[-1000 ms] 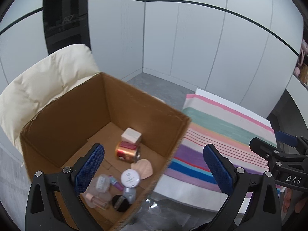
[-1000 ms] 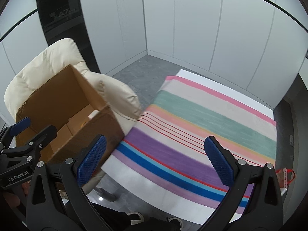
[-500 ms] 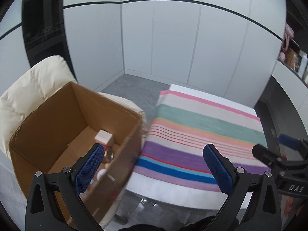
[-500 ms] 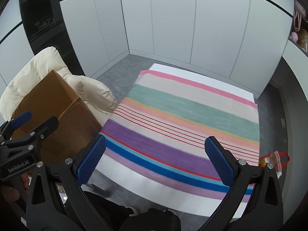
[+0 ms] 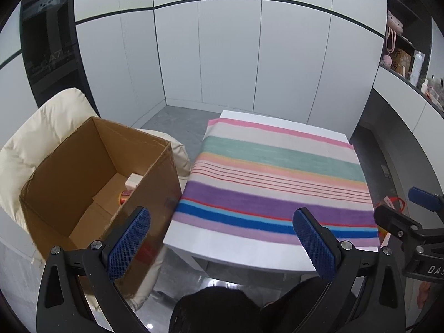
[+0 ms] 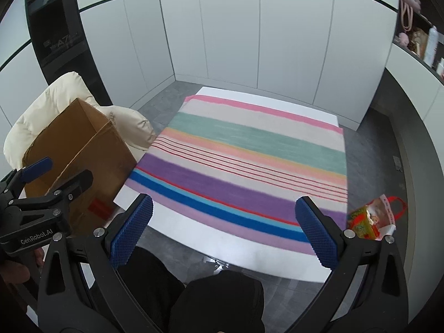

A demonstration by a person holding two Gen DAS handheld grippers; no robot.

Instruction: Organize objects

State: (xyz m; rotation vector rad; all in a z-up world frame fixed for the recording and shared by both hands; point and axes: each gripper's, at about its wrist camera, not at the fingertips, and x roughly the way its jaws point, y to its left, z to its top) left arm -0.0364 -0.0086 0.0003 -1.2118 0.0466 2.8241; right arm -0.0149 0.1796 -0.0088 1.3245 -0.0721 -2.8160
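Note:
A brown cardboard box (image 5: 69, 172) stands open on a cream padded chair (image 5: 41, 127) left of the table. Inside it I make out a pale small box (image 5: 133, 181) and a red can (image 5: 124, 195); the box wall hides anything else. The same cardboard box (image 6: 83, 149) shows at the left of the right wrist view. My left gripper (image 5: 222, 238) is open and empty, held above the table's near edge. My right gripper (image 6: 224, 227) is open too, with nothing between its fingers. Only the striped cloth (image 5: 277, 177) lies on the table.
The white table (image 6: 222, 247) has its near edge close below both grippers. A colourful snack bag with a red handle (image 6: 371, 219) lies on the grey floor to the table's right. A person's dark-clothed knees (image 6: 211, 297) are under the grippers. Shelves with items run along the right wall.
Both views have swung right and pulled back from the box toward the table. The box's contents, seen from above a second ago, are now mostly hidden. Both grippers stayed open.

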